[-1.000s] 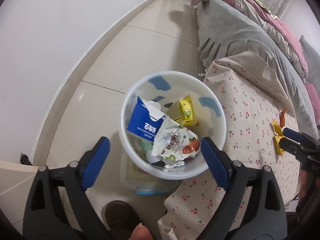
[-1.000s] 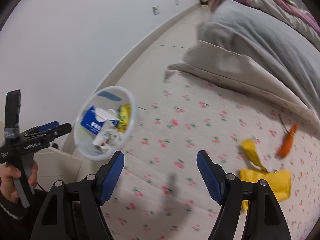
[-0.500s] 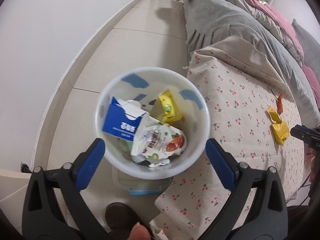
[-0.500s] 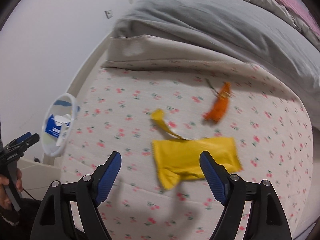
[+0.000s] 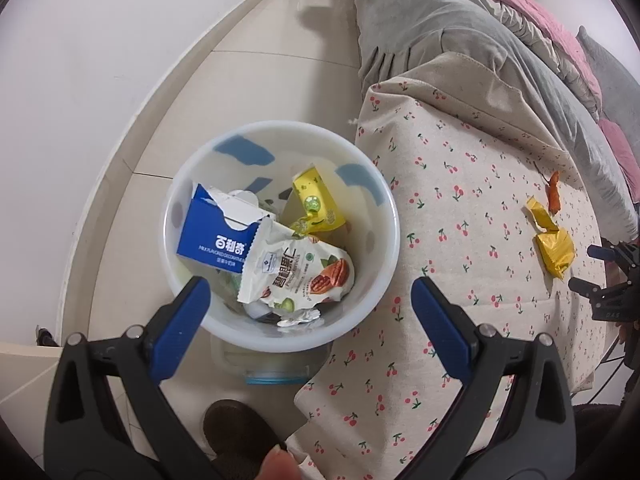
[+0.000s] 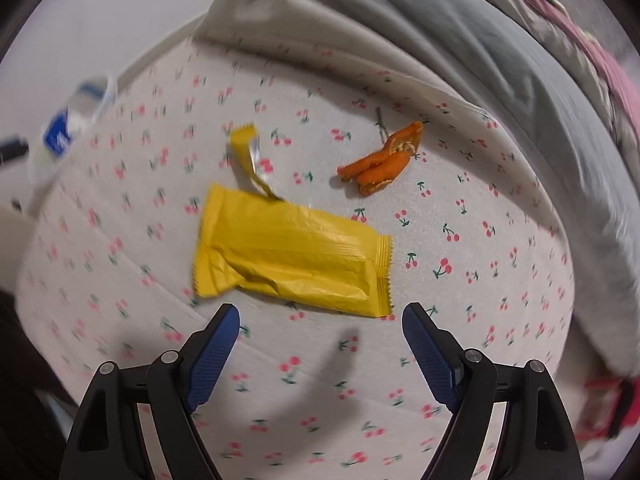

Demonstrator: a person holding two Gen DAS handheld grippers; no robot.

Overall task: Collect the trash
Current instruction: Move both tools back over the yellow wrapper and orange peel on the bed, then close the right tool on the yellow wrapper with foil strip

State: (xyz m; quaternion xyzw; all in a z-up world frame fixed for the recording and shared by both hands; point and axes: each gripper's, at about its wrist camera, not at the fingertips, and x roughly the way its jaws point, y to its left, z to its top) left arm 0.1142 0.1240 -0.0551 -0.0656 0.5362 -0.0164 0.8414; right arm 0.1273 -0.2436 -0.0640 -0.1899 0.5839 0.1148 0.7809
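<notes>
White wall, beige tiled floor, grey-blanketed bed with cherry-print sheet

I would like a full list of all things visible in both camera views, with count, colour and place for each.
bin: 1, white with blue patches, on the floor beside the cherry cloth
blue carton: 1, blue and white, in the bin, left side
nut packet: 1, white with printed nuts, in the bin, on top
yellow pack: 1, yellow, in the bin, far side
yellow wrapper: 1, yellow, flat on the cloth before the right gripper
torn strip: 1, yellow and silver, just beyond the wrapper
peel: 1, orange, on the cloth right of the strip
cherry cloth: 1, cream with red cherries
blanket: 1, grey, behind the cloth
left gripper: open, over the bin
right gripper: open, empty
</notes>
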